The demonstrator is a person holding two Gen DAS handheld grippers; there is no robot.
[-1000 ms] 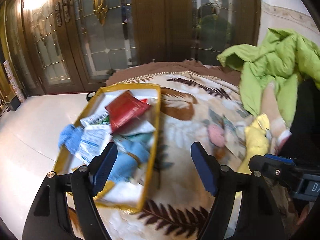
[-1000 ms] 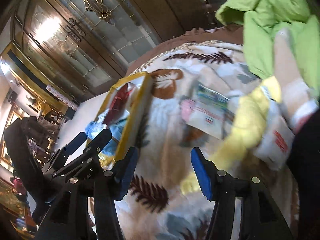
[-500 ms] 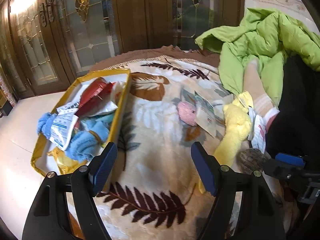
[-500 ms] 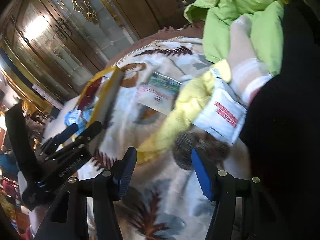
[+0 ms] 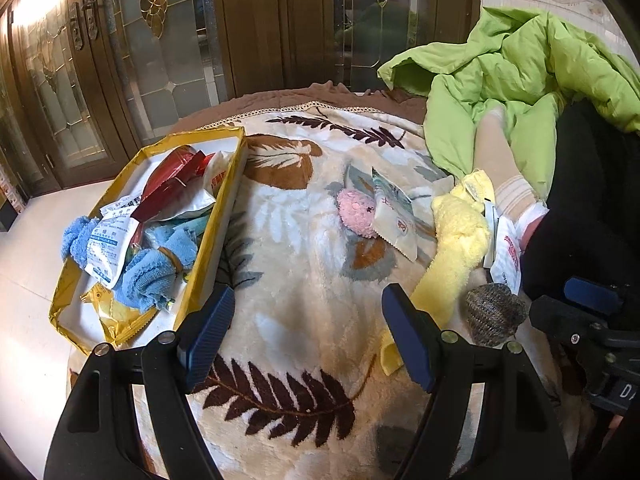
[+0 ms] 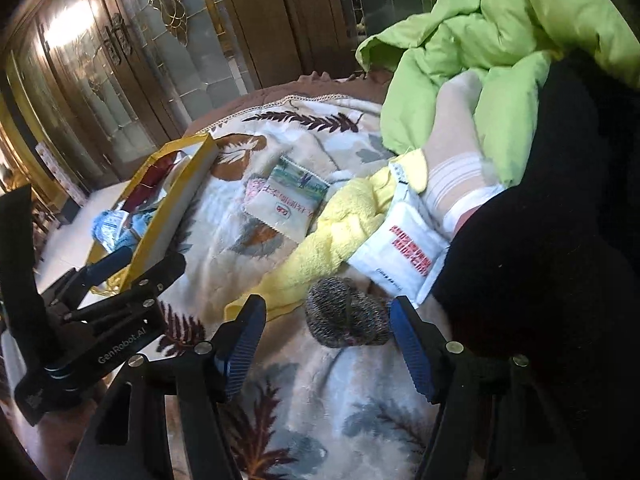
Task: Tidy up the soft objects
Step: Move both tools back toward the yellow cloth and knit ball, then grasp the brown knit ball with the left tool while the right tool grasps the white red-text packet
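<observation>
A yellow-rimmed box (image 5: pixel 222 216) (image 6: pixel 176 196) on the leaf-patterned blanket holds blue cloths (image 5: pixel 150 274), white packets and a red pouch (image 5: pixel 172 180). To its right lie a pink puff (image 5: pixel 356 214), a pale packet (image 5: pixel 394 216) (image 6: pixel 286 204), a yellow towel (image 5: pixel 452 248) (image 6: pixel 332 240), a white packet with red print (image 6: pixel 404 254) and a grey knitted bundle (image 5: pixel 494 312) (image 6: pixel 346 314). My left gripper (image 5: pixel 306 334) hangs open over bare blanket. My right gripper (image 6: pixel 326 346) is open, with the grey bundle just ahead between its fingertips, apart from them.
A green quilted jacket (image 5: pixel 516 68) (image 6: pixel 492 32) is heaped at the back right over a pale sock (image 6: pixel 456 152). Dark fabric (image 6: pixel 540 220) fills the right side. Wooden doors with leaded glass (image 5: pixel 160 40) stand behind. White floor (image 5: pixel 28 240) lies left of the blanket.
Both grippers have swung right, away from the box. The right gripper came down toward the grey bundle, which now sits between its open fingertips. Both stay open.
</observation>
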